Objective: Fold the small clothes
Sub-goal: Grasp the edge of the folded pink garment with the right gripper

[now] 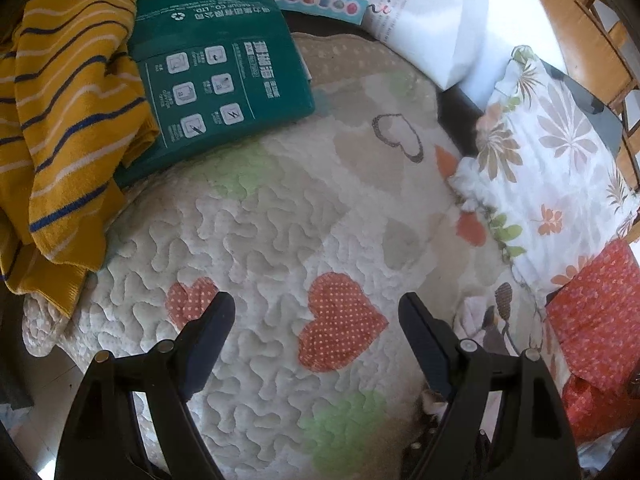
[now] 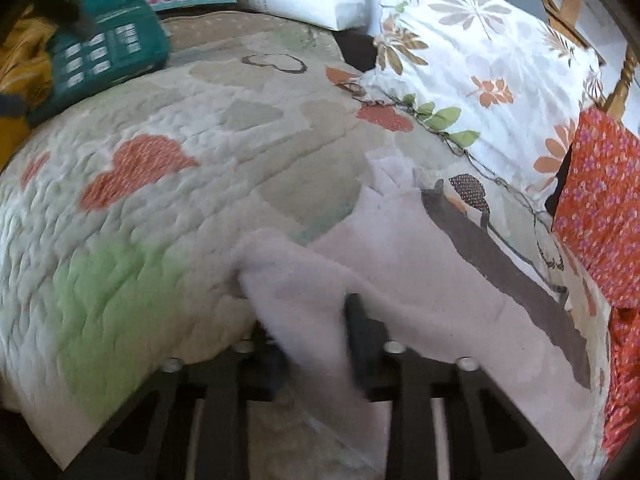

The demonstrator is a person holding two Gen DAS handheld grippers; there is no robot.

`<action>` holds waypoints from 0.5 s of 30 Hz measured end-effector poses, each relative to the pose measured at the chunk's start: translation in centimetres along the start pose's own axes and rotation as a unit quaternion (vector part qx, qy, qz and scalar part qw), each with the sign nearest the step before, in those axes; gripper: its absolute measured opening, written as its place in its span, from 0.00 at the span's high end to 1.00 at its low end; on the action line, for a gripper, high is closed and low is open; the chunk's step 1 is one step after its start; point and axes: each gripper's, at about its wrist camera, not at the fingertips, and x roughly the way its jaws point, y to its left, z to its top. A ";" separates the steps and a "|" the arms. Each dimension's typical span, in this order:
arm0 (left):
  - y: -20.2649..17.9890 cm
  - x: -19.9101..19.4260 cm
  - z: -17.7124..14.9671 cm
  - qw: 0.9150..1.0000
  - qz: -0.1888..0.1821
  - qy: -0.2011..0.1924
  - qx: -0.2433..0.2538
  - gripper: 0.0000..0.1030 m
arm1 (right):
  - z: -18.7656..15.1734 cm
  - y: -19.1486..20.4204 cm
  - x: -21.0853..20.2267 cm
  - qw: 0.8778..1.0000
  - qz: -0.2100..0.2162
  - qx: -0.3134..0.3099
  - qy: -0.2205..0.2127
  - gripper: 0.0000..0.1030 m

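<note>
Pale pink garment [image 2: 420, 280] is pinched in the right claw [image 2: 320, 344] near the quilt's [image 1: 280, 220] right edge. Left claw [image 1: 316, 332] hangs open, empty; it should grab the opposite hem, I'd say.

The quilt [image 1: 280, 216] is soft matt cotton, puckered all over by wavy stitching, with dotted cloth hearts sewn on. On its far left corner lies a glossy green plastic paper pack [image 1: 216, 76], beside a ribbed, striped mustard knit [image 1: 68, 120]. Right of the quilt, the floral pillow [image 1: 552, 152] is smooth printed cloth. The pale pink garment [image 2: 400, 280] looks fleecy and matt, held in black matt plastic fingers [image 2: 356, 332].
</note>
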 end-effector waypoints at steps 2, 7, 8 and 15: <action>-0.7 0.1 -0.4 1.000 -0.002 0.002 0.012 0.19 | 0.4 -1.3 -0.4 0.999 0.027 0.034 0.004 0.88; -3.9 0.6 -2.4 0.998 -0.008 0.009 0.054 0.19 | 0.2 -10.2 -5.5 0.981 0.084 0.173 -0.036 0.89; -4.5 0.7 -2.9 0.998 -0.009 0.012 0.062 0.19 | -0.2 -12.5 -6.7 0.975 0.085 0.199 -0.046 0.90; -10.0 2.4 -7.9 0.988 -0.032 0.052 0.141 0.19 | -10.9 -28.5 -13.4 0.931 0.025 0.357 -0.063 0.90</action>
